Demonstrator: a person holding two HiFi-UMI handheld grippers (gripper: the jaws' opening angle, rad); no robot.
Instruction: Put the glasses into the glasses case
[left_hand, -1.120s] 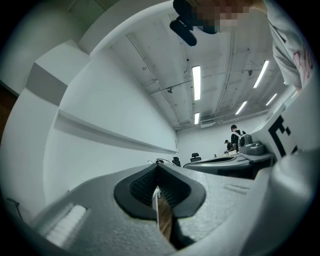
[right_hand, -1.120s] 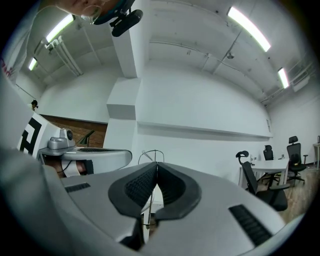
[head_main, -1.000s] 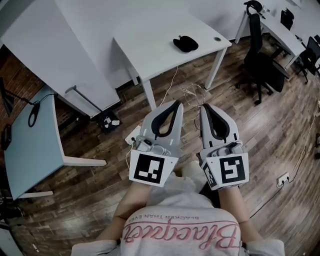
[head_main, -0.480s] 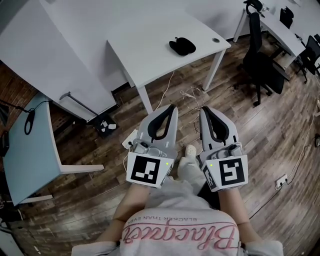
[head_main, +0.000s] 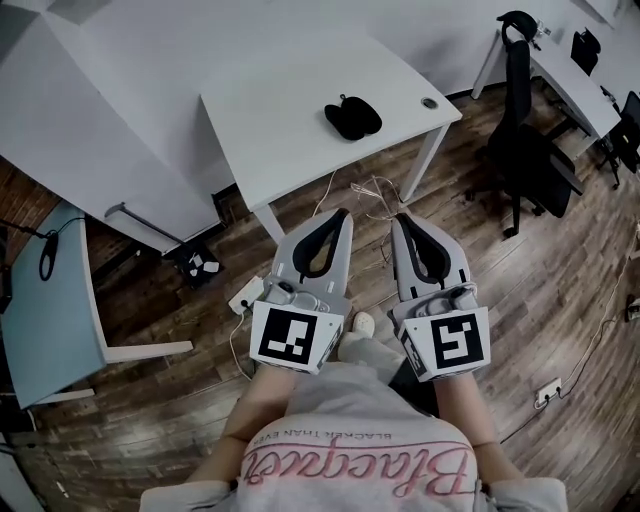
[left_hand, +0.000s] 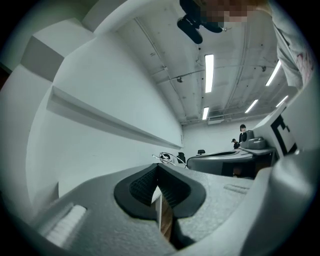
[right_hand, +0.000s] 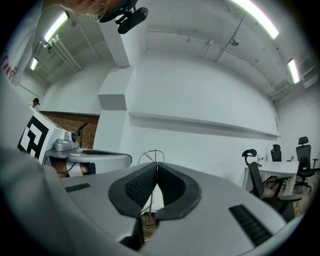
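Observation:
A dark glasses case (head_main: 352, 120) lies on the white table (head_main: 270, 110) ahead of me, near its right end; I cannot make out the glasses themselves. My left gripper (head_main: 340, 216) and right gripper (head_main: 399, 220) are held side by side over the wooden floor, short of the table's near edge. Both are shut with nothing between the jaws. In the left gripper view the closed left gripper (left_hand: 159, 168) points level towards a white wall. The right gripper view shows the shut right gripper (right_hand: 156, 166) the same way.
A round cable hole (head_main: 430, 103) sits at the table's right corner. Loose cables (head_main: 372, 190) and a power strip (head_main: 245, 295) lie on the floor under the table. A black office chair (head_main: 528, 140) stands to the right, a pale blue table (head_main: 45, 300) to the left.
The table and case have come closer and shifted left in the head view. Both grippers stay shut, side by side.

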